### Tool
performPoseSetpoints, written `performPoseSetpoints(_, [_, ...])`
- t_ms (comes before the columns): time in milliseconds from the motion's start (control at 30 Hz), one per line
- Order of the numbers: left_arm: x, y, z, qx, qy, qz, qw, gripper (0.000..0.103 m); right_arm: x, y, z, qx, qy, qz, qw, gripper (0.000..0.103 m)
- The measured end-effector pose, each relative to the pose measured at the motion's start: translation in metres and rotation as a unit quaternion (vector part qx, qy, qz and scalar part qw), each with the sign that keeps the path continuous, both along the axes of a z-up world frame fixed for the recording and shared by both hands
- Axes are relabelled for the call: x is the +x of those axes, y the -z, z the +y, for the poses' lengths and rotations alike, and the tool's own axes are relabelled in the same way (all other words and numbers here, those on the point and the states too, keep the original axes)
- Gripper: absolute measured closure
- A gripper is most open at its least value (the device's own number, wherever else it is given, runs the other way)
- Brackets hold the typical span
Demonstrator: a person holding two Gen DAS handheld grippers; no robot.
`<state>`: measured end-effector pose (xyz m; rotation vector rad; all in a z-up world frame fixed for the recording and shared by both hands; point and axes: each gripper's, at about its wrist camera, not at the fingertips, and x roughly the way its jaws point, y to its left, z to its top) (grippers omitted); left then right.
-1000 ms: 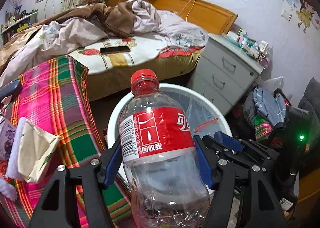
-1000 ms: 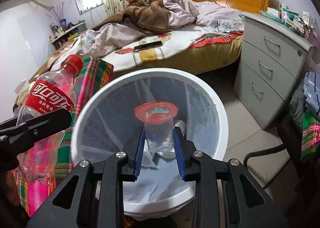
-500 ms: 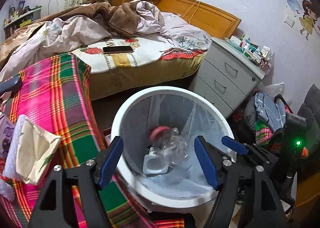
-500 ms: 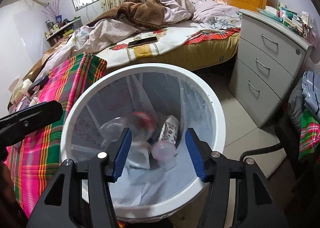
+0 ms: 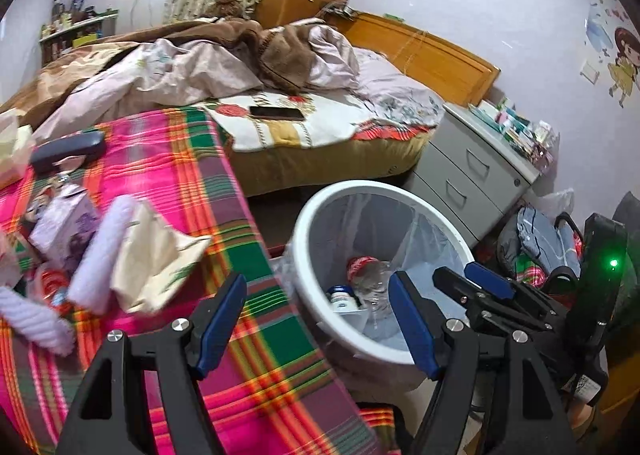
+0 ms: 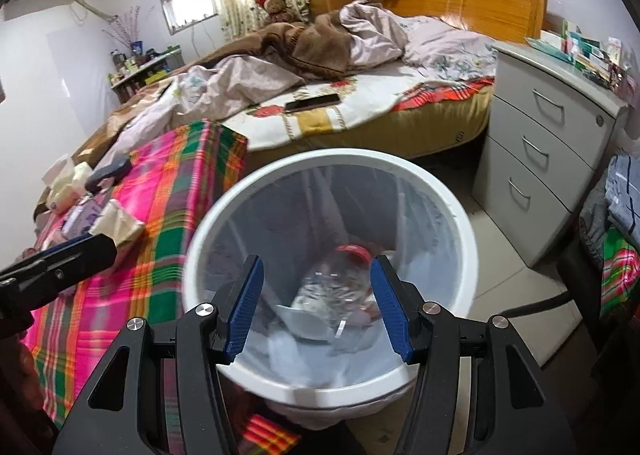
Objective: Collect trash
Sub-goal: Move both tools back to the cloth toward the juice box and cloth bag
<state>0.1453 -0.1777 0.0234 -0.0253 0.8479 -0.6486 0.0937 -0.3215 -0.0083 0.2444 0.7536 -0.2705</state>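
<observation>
Both claws released over bin — trash dropped, none in grip.

Left gripper (image 5: 316,319) spread w/ nothing between pads, angled over plaid cloth (image 5: 168,175) just left of bin (image 5: 312,211). Right gripper (image 6: 316,307) likewise spread, empty, right above rim. Clear bottle (image 6: 336,287) lying inside liner, below and ahead — released so it falls in. More litter, e.g. crumpled tissue (image 5: 148,251), ahead-left of left claw; probably next.

Each fisheye camera sits just behind its own gripper's fingers, angled downward. The left wrist view looks across the plaid-covered table (image 5: 224,191), with the white bin (image 5: 312,211) to its right. The right wrist view looks down into that bin (image 6: 208,223) from close. Both share the bed (image 5: 320,127) behind.
</observation>
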Motion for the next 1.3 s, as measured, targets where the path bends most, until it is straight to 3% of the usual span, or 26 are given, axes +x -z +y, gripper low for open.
performPoseSetpoints(400, [-0.003, -0.001, 0.097, -0.001, -0.094, -0.016, 0.9955, 0.027, 0.019, -0.005, 0.056, 0.000, -0.057, -0.014, 0.998, 0.046])
performPoseSetpoints(833, [0.011, 0.006, 0.196, 0.000, -0.191, -0.012, 0.9815, 0.027, 0.059, 0.002, 0.118, 0.028, -0.125, -0.004, 0.992, 0.046])
performPoseSetpoints(1033, [0.019, 0.012, 0.231, -0.001, -0.222, -0.007, 0.9750, 0.024, 0.080, 0.012, 0.135, 0.067, -0.127, 0.005, 0.990, 0.045])
performPoseSetpoints(1167, [0.028, 0.017, 0.246, 0.001, -0.233, -0.001, 0.9724, 0.024, 0.092, 0.018, 0.139, 0.069, -0.111, 0.013, 0.991, 0.036])
performPoseSetpoints(1300, [0.040, 0.022, 0.259, -0.007, -0.241, 0.010, 0.9703, 0.023, 0.103, 0.028, 0.134, 0.093, -0.085, 0.027, 0.992, 0.036])
